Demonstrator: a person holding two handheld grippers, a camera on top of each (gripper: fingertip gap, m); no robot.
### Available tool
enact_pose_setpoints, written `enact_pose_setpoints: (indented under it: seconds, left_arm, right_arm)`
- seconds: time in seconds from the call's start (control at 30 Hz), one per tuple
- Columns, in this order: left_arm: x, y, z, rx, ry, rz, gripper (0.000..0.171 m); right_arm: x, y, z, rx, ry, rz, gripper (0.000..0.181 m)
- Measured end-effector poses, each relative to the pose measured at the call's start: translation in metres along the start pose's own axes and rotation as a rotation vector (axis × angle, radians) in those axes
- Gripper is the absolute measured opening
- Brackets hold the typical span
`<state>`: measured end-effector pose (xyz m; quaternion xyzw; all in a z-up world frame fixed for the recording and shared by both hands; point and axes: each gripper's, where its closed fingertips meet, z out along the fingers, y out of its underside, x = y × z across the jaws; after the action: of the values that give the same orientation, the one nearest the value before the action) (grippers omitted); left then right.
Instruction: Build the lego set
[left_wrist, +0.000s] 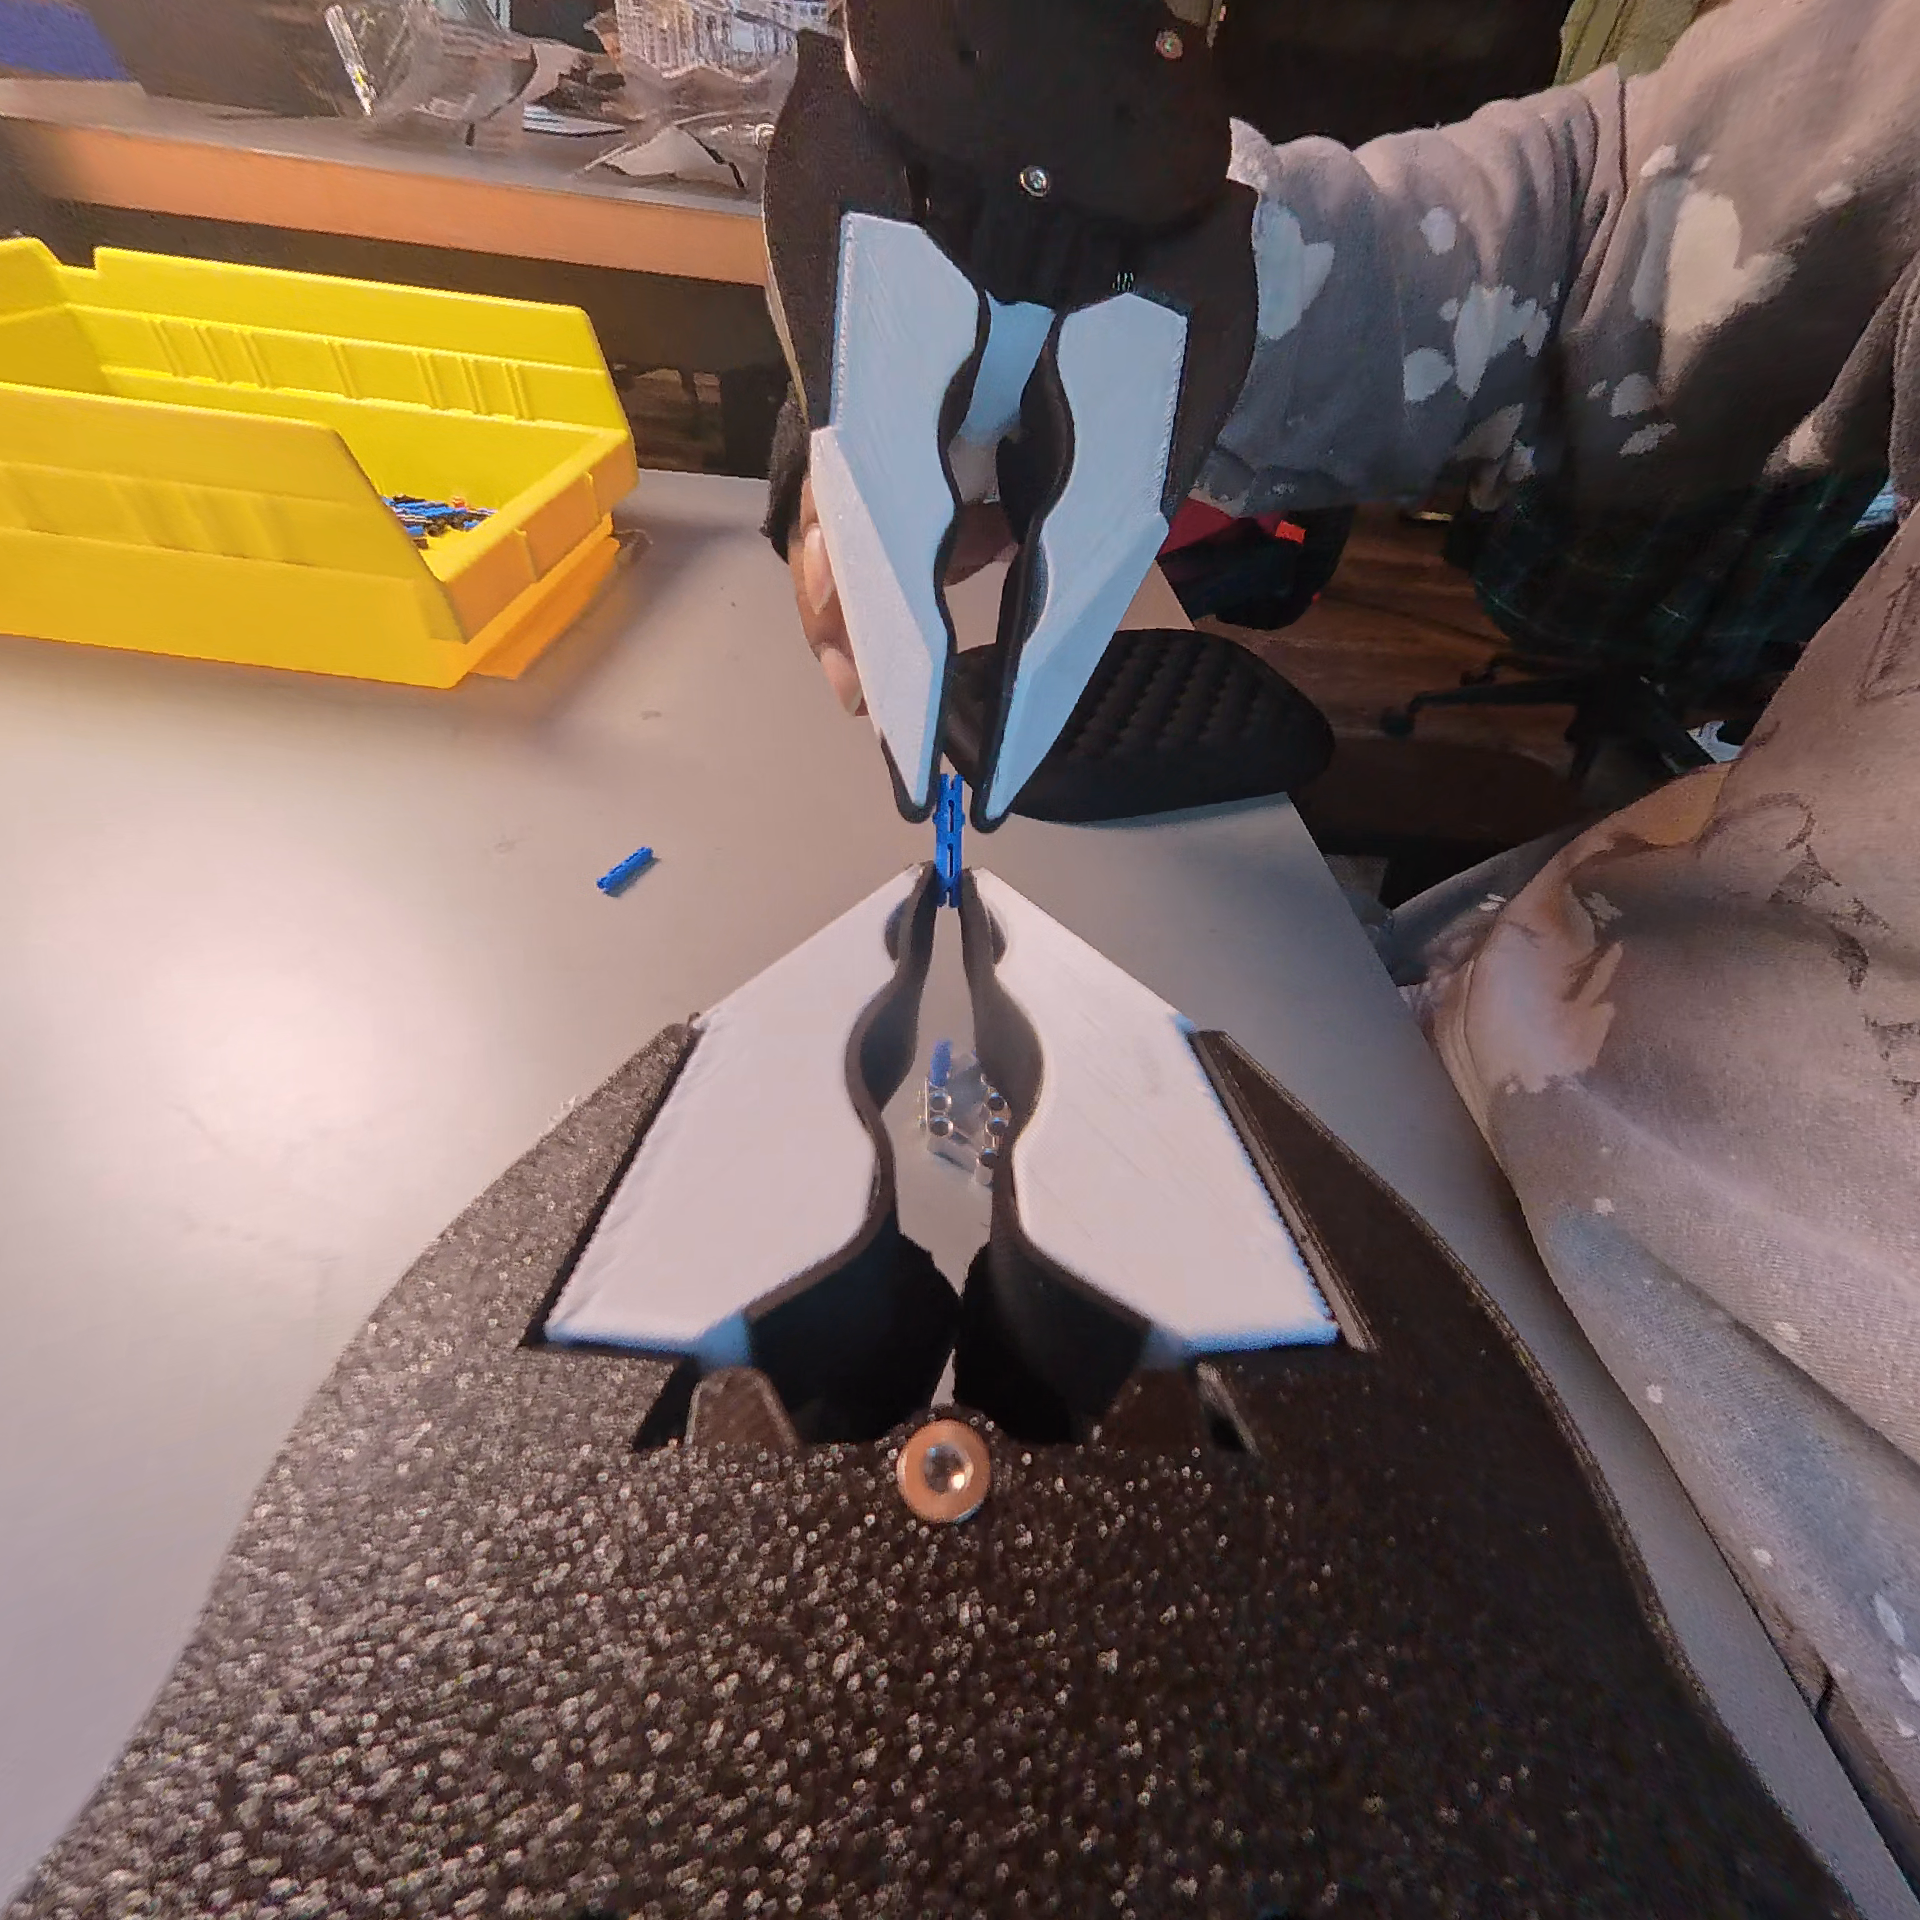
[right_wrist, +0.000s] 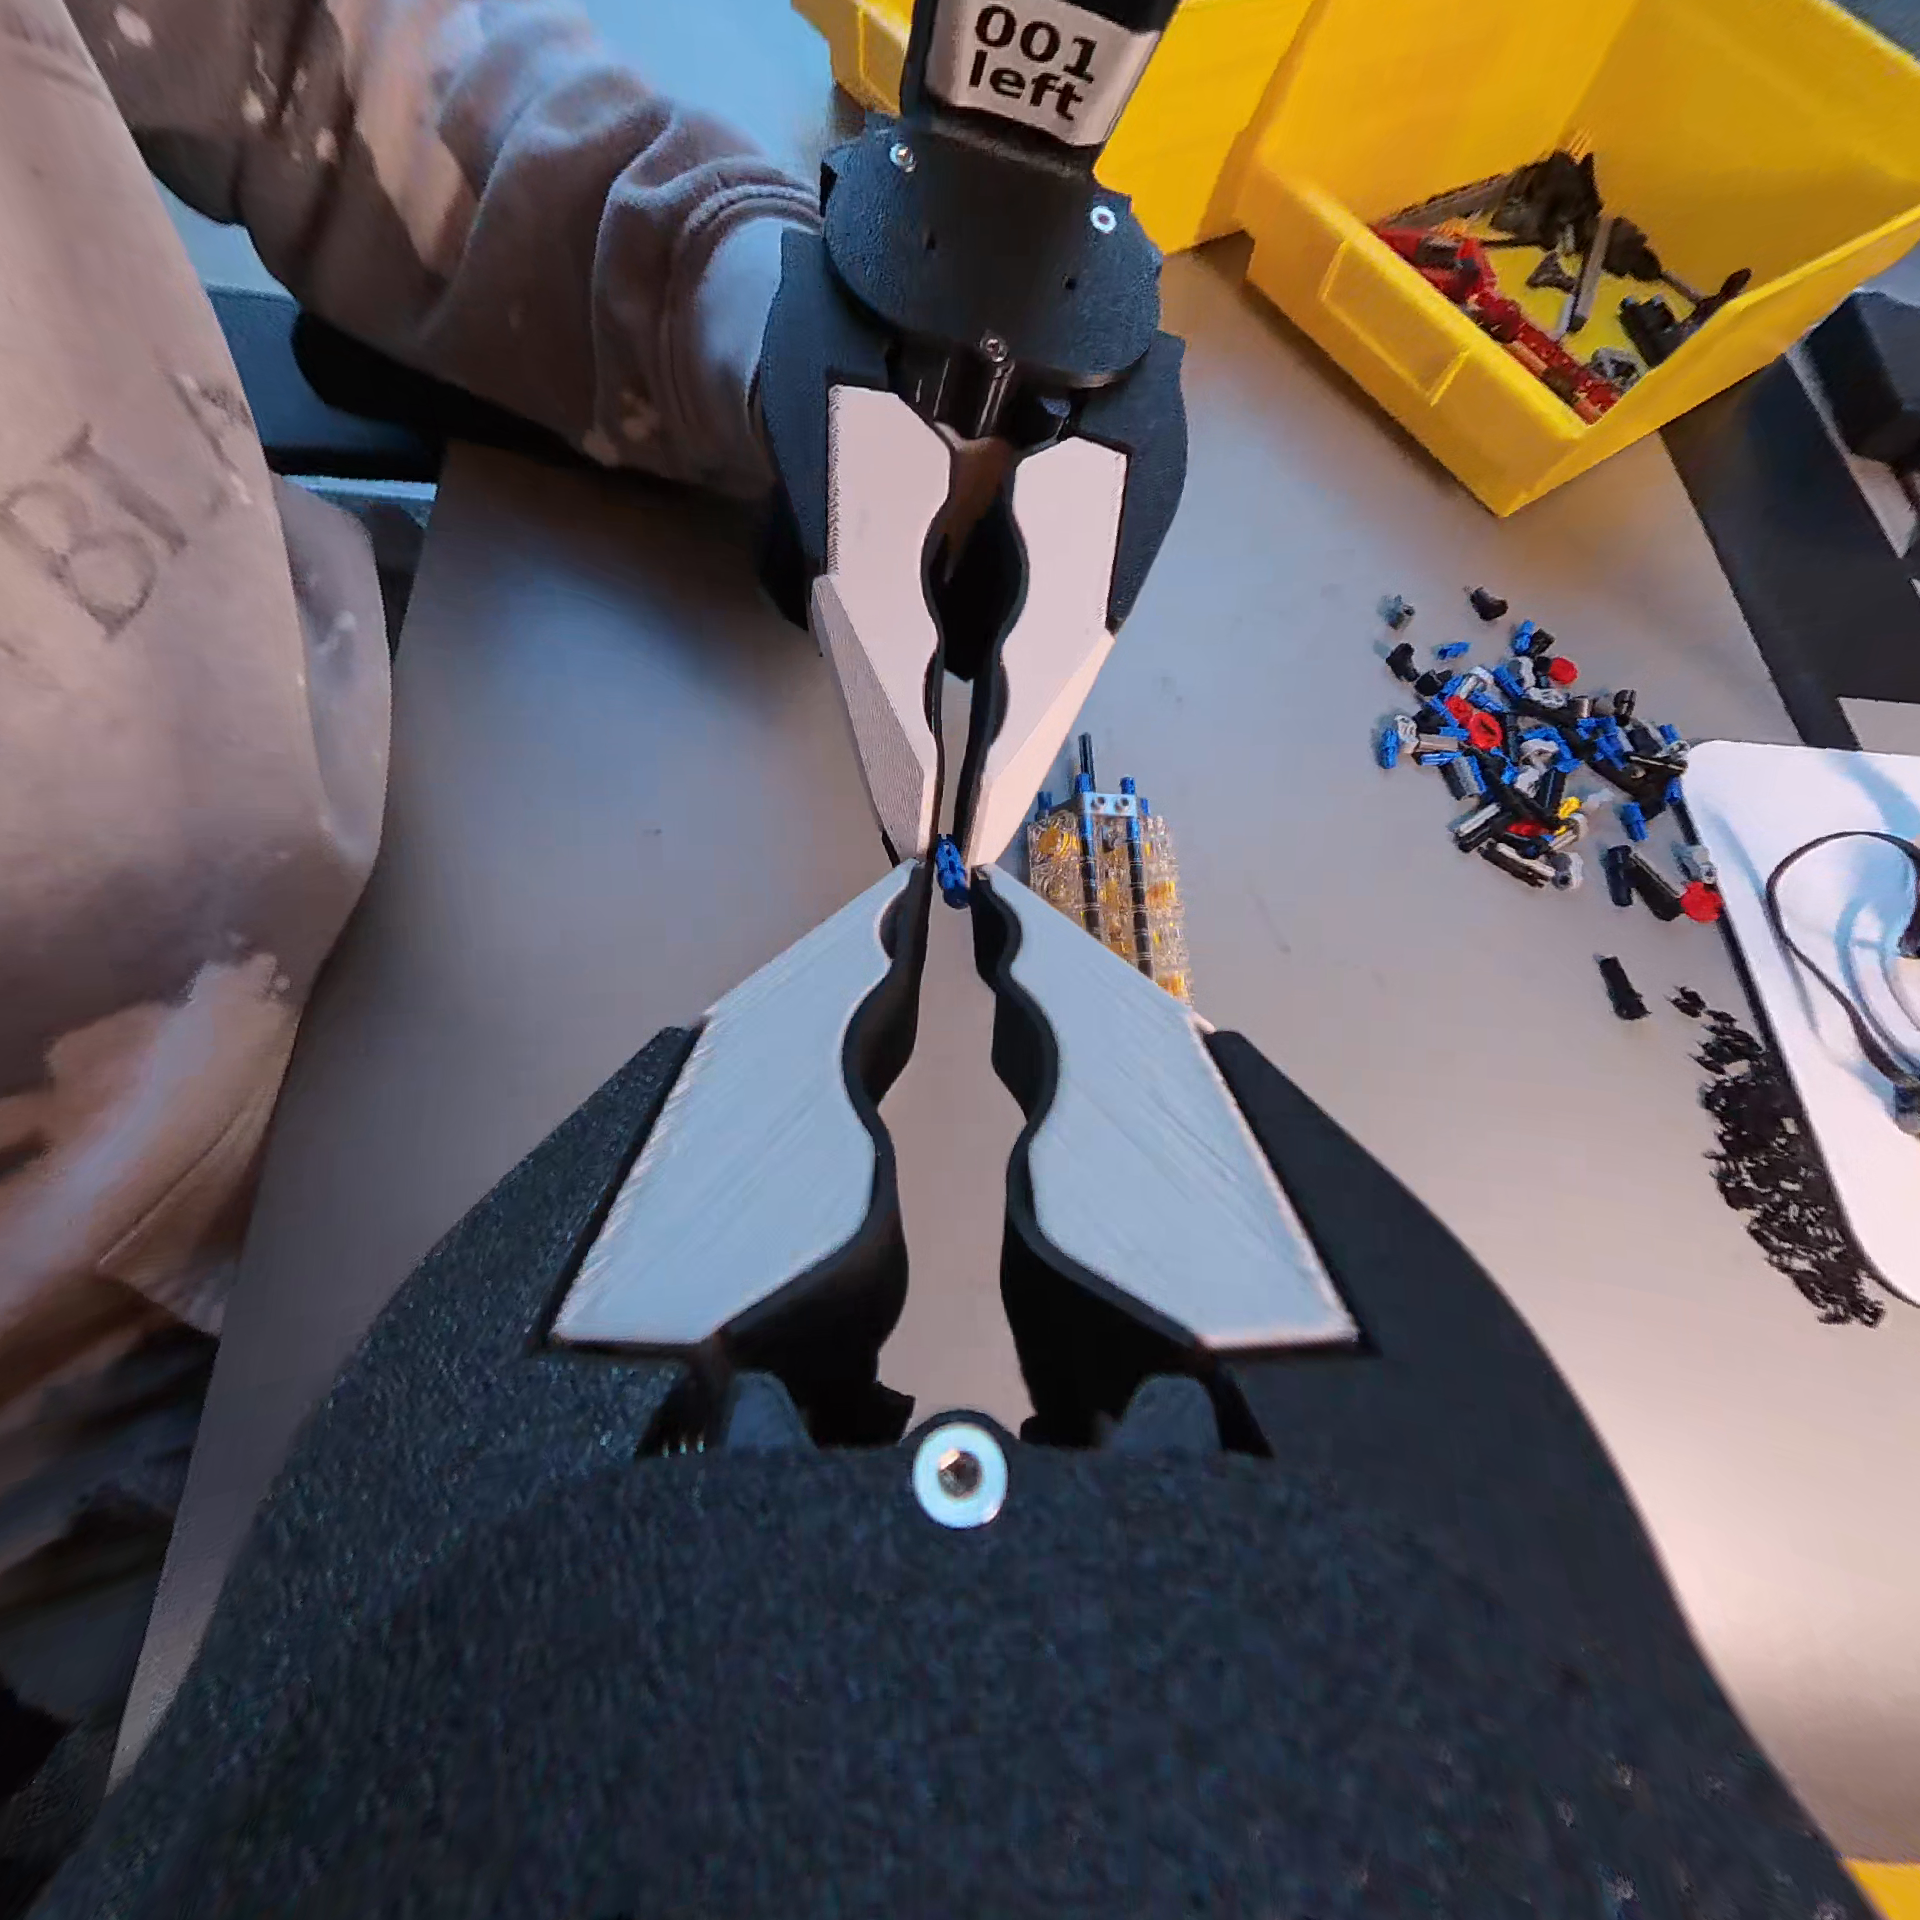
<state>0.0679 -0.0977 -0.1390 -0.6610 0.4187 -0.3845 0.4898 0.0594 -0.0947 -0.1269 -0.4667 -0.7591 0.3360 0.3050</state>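
1. The left gripper has its pale fingers drawn in on the lower end of a small blue connector pin, which it pinches at the tips, above the grey table.
2. The right gripper comes in from the opposite side, tip to tip with the left one, and its fingers are closed on the upper end of the same pin, so the pin is held in the air between the two.
3. In the right wrist view the right gripper and left gripper meet on the pin the same way.
4. Below the fingers on the table stands a small assembly of clear and yellow parts with black axles.
5. A loose blue pin lies on the table to the side.
6. Farther off is a scattered pile of small blue, black and red parts.
7. Beyond them stand yellow bins holding more parts.
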Motion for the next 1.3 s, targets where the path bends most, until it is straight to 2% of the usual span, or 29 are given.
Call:
enact_pose_setpoints:
  seconds: [0.3,0.83,1.07,1.13,1.2,1.3]
  left_arm:
    - [-0.001,0.000,-0.001,0.014,0.010,-0.018,0.002]
    - [-0.001,-0.013,-0.007,0.086,0.030,-0.052,0.002]
    - [-0.002,-0.014,-0.007,0.091,0.025,-0.060,0.002]
    - [-0.005,-0.007,-0.007,0.043,0.024,-0.083,0.006]
    - [-0.013,0.015,-0.007,-0.101,0.009,-0.096,0.024]
    - [-0.008,0.055,-0.005,-0.317,0.044,-0.098,0.035]
  right_arm:
    - [0.000,0.003,0.006,-0.072,-0.030,-0.052,0.005]
    - [0.004,-0.011,0.002,-0.024,-0.045,-0.036,0.004]
    - [0.004,-0.012,0.001,-0.052,-0.054,-0.045,0.004]
    - [0.006,-0.009,0.002,-0.096,-0.056,-0.049,0.004]
    - [0.007,0.006,0.006,-0.210,-0.062,-0.082,0.003]
    - [-0.003,0.037,0.020,-0.402,-0.136,-0.124,0.003]
